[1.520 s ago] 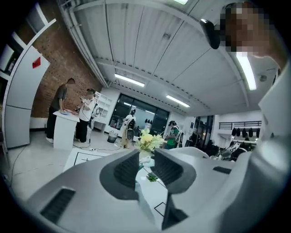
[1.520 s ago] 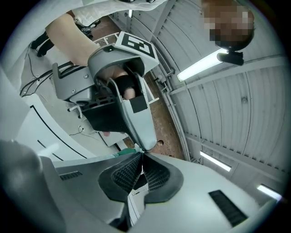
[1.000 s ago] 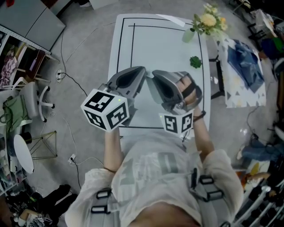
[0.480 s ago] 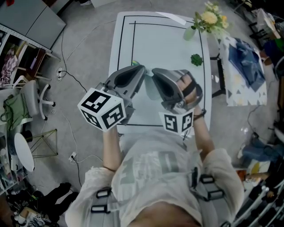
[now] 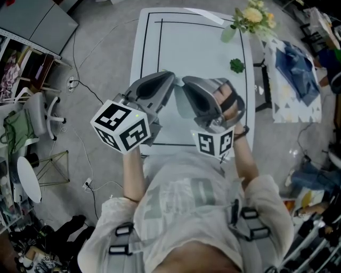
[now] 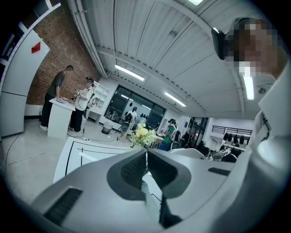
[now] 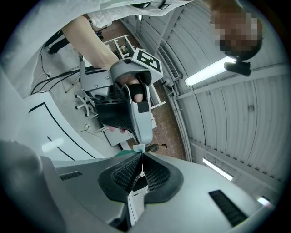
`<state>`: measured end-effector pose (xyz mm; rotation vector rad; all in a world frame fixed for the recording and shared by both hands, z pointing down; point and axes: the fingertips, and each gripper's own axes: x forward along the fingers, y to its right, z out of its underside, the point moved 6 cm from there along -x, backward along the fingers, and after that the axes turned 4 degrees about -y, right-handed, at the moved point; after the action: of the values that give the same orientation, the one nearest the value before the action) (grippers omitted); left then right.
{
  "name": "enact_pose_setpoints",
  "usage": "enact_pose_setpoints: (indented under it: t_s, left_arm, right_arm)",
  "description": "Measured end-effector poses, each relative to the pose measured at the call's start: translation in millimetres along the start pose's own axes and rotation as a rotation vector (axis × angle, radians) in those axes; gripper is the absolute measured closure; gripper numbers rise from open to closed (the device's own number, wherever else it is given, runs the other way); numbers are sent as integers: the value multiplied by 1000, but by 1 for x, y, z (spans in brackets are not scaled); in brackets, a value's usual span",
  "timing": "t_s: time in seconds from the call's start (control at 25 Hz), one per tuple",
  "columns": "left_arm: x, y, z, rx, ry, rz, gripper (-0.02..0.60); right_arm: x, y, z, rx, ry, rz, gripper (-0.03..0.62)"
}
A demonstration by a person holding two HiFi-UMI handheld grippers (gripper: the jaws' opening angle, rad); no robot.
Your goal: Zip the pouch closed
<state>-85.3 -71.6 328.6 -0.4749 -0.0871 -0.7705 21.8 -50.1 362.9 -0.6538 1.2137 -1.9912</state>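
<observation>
Both grippers are held up over the white table [image 5: 144, 53], tips almost touching. My left gripper [image 5: 171, 78] is shut, and a thin translucent sheet of the pouch [image 6: 150, 193] runs down between its pads. In the left gripper view its jaws [image 6: 145, 152] show no gap. My right gripper [image 5: 185, 83] is shut too. In the right gripper view a small pale tab of the pouch [image 7: 138, 148] sticks out at its tip [image 7: 141, 155], right under the left gripper's fingers [image 7: 136, 118]. In the head view the grippers hide most of the pouch.
A vase of yellow flowers [image 5: 250, 16] and a small green thing [image 5: 236, 65] stand at the table's far right. A seat with blue cloth [image 5: 295, 64] is beside the table on the right. An office chair [image 5: 37, 117] and cables lie on the floor to the left.
Both grippers stay shut and tip to tip over the table. A green bit that showed at the left gripper's tip half a second ago is hidden now.
</observation>
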Motion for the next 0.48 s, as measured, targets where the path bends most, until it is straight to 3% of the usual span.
enact_pose_setpoints:
  t_s: [0.48]
  left_arm:
    - [0, -1, 5, -35, -4, -4, 574]
  right_arm:
    - [0, 2, -4, 9, 6, 15, 580]
